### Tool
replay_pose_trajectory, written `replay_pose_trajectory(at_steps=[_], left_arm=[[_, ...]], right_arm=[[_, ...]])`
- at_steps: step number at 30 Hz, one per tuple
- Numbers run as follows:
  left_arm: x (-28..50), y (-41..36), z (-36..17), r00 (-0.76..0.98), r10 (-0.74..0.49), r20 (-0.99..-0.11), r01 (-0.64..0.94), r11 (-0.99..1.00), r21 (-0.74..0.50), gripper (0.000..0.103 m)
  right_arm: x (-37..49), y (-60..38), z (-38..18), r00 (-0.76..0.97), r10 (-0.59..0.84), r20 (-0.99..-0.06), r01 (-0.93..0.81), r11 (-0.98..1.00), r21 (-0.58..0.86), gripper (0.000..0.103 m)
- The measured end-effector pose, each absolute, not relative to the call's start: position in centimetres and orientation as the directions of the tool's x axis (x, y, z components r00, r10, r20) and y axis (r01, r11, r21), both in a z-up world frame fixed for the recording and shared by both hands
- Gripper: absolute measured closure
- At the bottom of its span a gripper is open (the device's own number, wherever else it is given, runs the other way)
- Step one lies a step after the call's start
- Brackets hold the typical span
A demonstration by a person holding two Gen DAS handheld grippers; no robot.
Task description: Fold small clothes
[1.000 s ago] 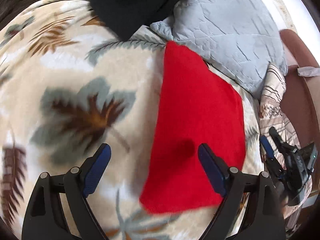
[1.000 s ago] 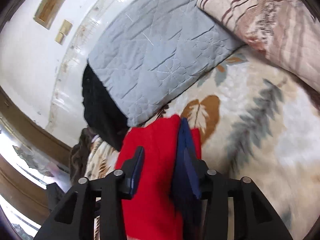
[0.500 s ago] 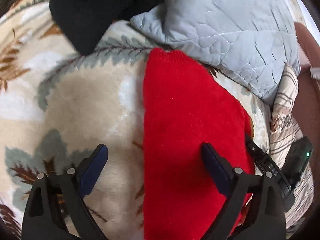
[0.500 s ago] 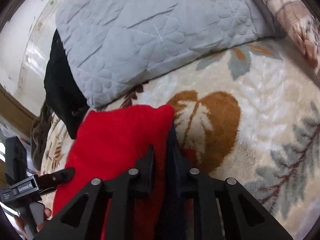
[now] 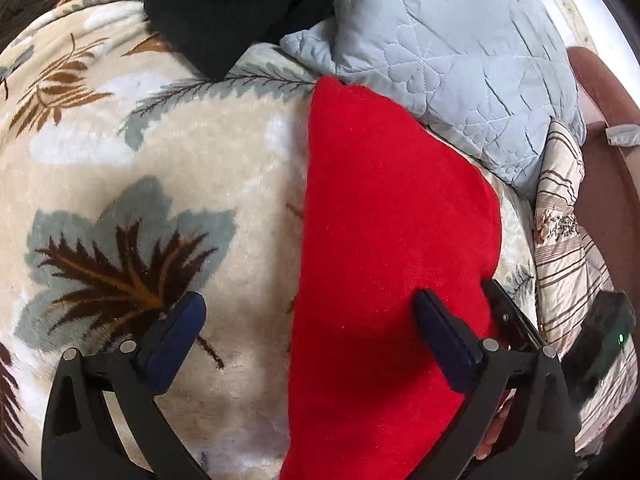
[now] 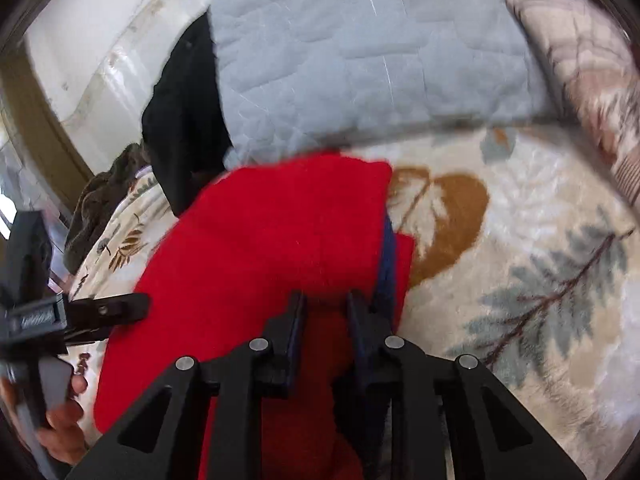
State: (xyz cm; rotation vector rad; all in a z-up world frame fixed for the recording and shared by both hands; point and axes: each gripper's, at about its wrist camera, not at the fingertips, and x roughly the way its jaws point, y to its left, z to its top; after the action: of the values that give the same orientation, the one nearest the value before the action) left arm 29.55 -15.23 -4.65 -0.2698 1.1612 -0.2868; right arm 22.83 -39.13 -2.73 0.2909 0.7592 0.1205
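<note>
A red knit garment (image 5: pixel 384 240) lies folded on a leaf-patterned blanket (image 5: pixel 160 184). My left gripper (image 5: pixel 308 320) is open and hovers over the garment's left edge; one finger is over the blanket, the other over the red cloth. My right gripper (image 6: pixel 326 300) is shut on the garment's right edge (image 6: pixel 280 248), with red cloth bunched between its fingers. The right gripper also shows at the lower right of the left wrist view (image 5: pixel 516 328).
A grey quilted pillow (image 5: pixel 448 60) lies just behind the garment, with a black cloth (image 5: pixel 224 12) to its left. A striped floral pillow (image 6: pixel 580 80) sits at the right. A brown headboard (image 5: pixel 608 168) and white wall are beyond.
My right gripper has closed on the garment's edge and lifted it a little. My left gripper has drifted back, staying open over the left edge.
</note>
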Motion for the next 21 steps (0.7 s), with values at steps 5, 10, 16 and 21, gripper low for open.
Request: replay_pose_trajectory(at_steps=[5,10,16,21], left_arm=[[26.7,-14.8,-1.7,0.440,-0.292,-0.849,0.129,0.957,-0.262,0.000],[24.2,-15.8,-5.1,0.403,-0.212,-0.891,0.123,0.977,-0.177,0.000],[23.1,-15.8,-5.8,0.368,-0.218,-0.904,0.082,0.976,-0.202,0.000],[23.0,-15.9,-6.1,0.378,-0.192,-0.906,0.084,0.981,-0.173,0.000]], right_arm=[[19.4,-39.3,-0.3,0.754,0.256,-0.605,-0.014,0.927,0.376,0.076],[18.8,-39.1,-4.3,0.651,0.176,-0.738,0.123,0.935,0.331,0.065],[15.6,-39.3,-1.6,0.722,0.135,-0.679,0.149,0.928,0.342,0.059],[15.8,-39.1,-4.0,0.653,0.141,-0.744,0.180,0.926,0.333,0.058]])
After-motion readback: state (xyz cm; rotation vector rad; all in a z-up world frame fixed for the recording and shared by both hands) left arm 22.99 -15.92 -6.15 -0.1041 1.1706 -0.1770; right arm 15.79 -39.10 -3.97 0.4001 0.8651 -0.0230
